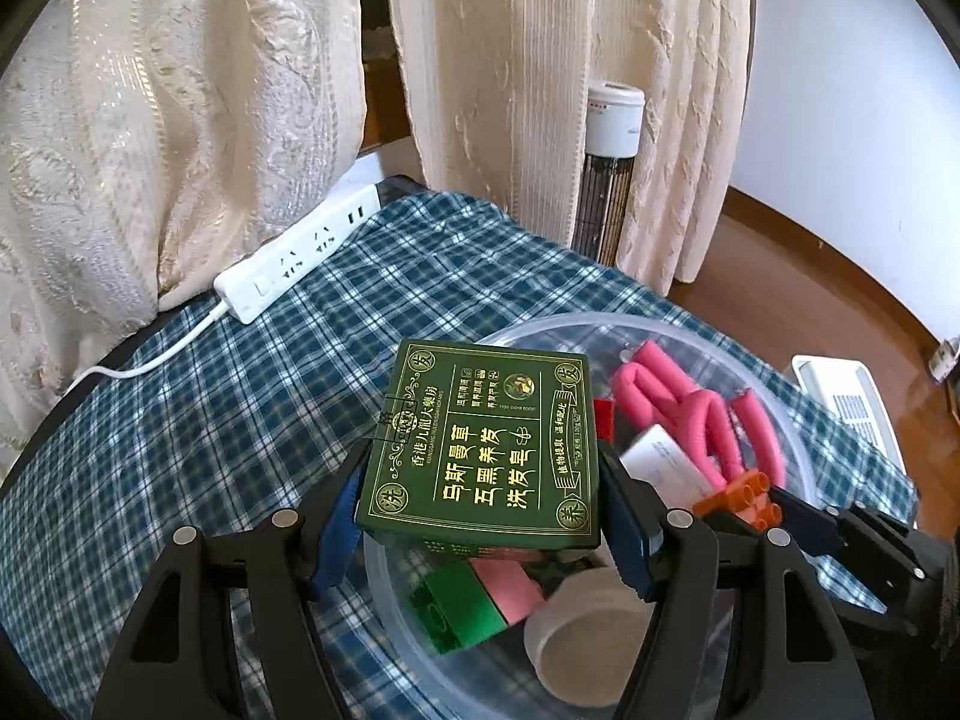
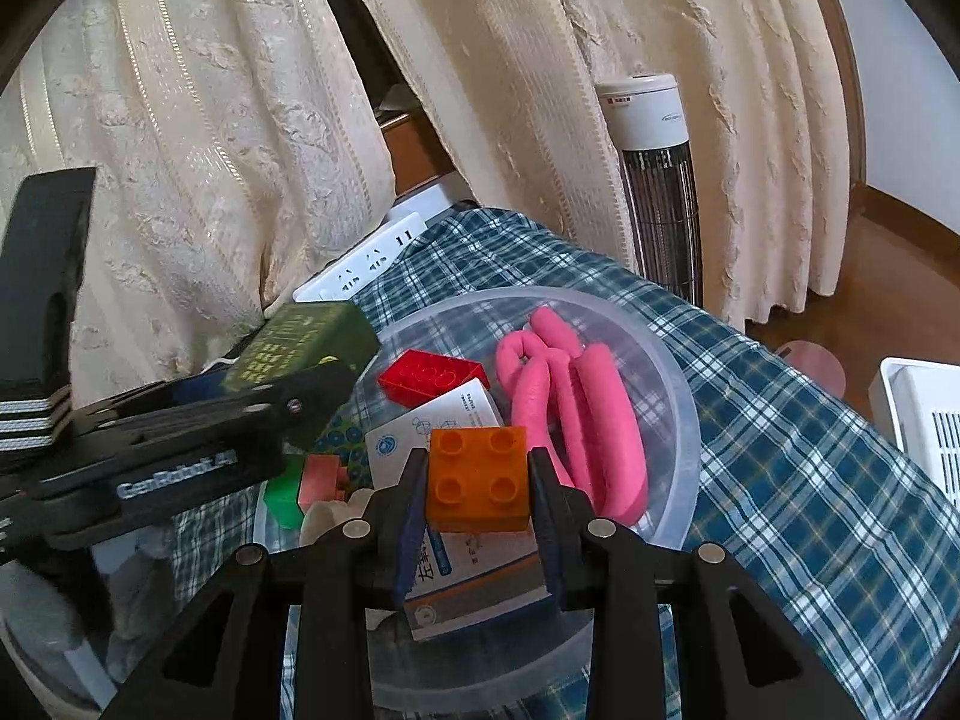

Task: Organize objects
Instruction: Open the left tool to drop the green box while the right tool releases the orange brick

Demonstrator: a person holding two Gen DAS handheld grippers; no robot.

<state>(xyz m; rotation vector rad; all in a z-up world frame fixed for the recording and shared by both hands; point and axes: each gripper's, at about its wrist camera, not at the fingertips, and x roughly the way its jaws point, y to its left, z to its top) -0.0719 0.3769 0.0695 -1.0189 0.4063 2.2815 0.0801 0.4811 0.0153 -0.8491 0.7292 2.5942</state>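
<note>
My left gripper (image 1: 483, 516) is shut on a dark green box with gold print (image 1: 486, 444), held over the near left part of a clear plastic bowl (image 1: 798, 438). In the right wrist view the same green box (image 2: 306, 342) shows at the left, above the bowl's rim (image 2: 681, 396). My right gripper (image 2: 477, 516) is shut on an orange toy brick (image 2: 478, 480) above the bowl; the orange brick (image 1: 741, 495) also shows at the right of the left wrist view. Inside the bowl lie pink foam rollers (image 2: 576, 414), a red brick (image 2: 432, 375), white cards (image 2: 444, 420), green and pink blocks (image 1: 474, 600) and a tape roll (image 1: 585, 639).
The bowl rests on a blue plaid cloth (image 1: 240, 420) over a table. A white power strip (image 1: 300, 258) lies at the cloth's far edge against cream curtains (image 1: 180, 120). A tower heater (image 2: 657, 180) stands behind, and a white appliance (image 2: 924, 420) sits on the wooden floor to the right.
</note>
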